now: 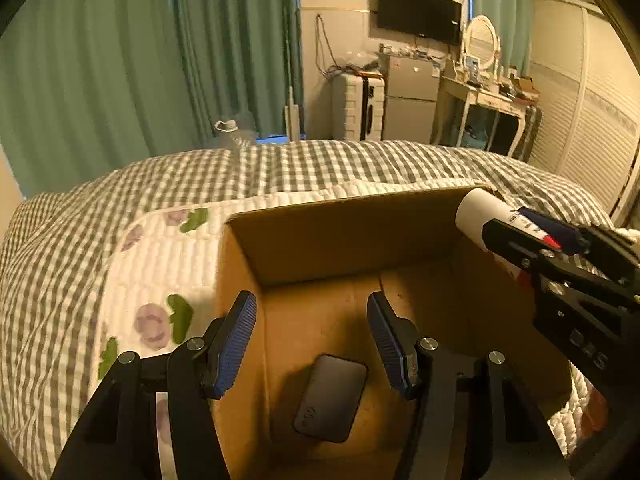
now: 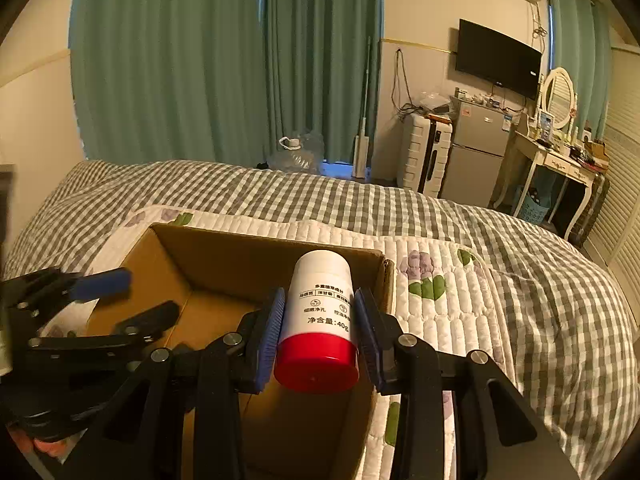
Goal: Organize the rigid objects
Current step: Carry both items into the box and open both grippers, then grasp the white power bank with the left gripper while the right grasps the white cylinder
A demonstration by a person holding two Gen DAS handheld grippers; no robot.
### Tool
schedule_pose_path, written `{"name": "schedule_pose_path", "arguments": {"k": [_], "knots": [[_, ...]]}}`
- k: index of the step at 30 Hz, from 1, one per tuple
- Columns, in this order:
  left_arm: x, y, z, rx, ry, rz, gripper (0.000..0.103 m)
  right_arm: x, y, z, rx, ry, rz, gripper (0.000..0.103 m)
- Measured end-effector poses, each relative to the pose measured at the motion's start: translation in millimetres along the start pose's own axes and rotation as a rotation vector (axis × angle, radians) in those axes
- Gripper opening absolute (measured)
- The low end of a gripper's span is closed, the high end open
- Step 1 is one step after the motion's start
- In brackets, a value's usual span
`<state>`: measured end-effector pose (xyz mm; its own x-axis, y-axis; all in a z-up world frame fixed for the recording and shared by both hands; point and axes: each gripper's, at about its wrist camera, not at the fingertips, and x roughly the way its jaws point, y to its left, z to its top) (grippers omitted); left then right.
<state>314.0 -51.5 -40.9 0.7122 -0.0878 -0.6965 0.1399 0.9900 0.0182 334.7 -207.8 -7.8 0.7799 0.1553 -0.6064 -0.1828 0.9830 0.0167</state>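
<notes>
White bottle [image 2: 320, 320], red cap toward camera, clamped in right hand-held gripper [image 2: 320, 336] at frame centre, over cardboard box [image 2: 248, 256] on bed [image 2: 520, 280]. Left hand-held gripper [image 1: 312, 340] spread wide, empty, above dark case [image 1: 331, 398] on box floor, lower centre.

Open cardboard box [image 1: 320, 240] on a checked bed [image 1: 280, 164], dark flat case [image 1: 331, 398] lying on the box floor, left tongs [image 1: 312, 342] spread wide above it, right tongs [image 1: 532, 236] gripping a white tube [image 1: 476, 210] over the box's far right corner
</notes>
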Motion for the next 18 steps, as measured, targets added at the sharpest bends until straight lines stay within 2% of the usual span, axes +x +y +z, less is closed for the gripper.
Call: {"name": "schedule_pose_path", "arguments": {"k": [1,2,3,4,7,10,12,16,18], "knots": [[-7.2,3.1,-1.8,-0.006,-0.005,-0.003,0.060,0.4,-0.3,-0.3,0.009,0.004,0.007,0.036],[-12.7,5.0,-3.2,-0.009,-0.008,-0.006,0.060,-2.2,-1.2,-1.0,0.020,0.002,0.005,0.045],[-18.3,7.2,-4.5,-0.008,-0.012,-0.009,0.060,-8.4,-2.1,-1.4,0.026,-0.008,-0.004,0.057],[-26.3,9.3,-6.6,-0.006,-0.018,-0.007,0.061,-16.3,-2.9,-1.3,0.031,-0.023,-0.006,0.074],[-56.2,14.7,-14.6,0.005,-0.040,0.033,0.077,-46.9,-0.8,0.3,0.018,-0.046,-0.002,0.075],[-90.6,22.0,-28.6,0.000,-0.056,0.066,0.081,-83.9,7.3,-2.2,-0.027,-0.046,-0.012,0.077],[-113.6,26.6,-42.0,-0.008,-0.054,0.077,0.091,-107.6,13.3,-8.3,-0.051,-0.044,-0.021,0.082],[-149.1,33.4,-78.8,-0.025,-0.044,0.097,0.094,-146.3,31.7,-34.4,-0.091,-0.003,-0.004,0.089],[-159.3,36.8,-100.3,-0.043,-0.019,0.100,0.094,-162.9,43.8,-59.9,-0.117,0.034,0.020,0.092]]}}
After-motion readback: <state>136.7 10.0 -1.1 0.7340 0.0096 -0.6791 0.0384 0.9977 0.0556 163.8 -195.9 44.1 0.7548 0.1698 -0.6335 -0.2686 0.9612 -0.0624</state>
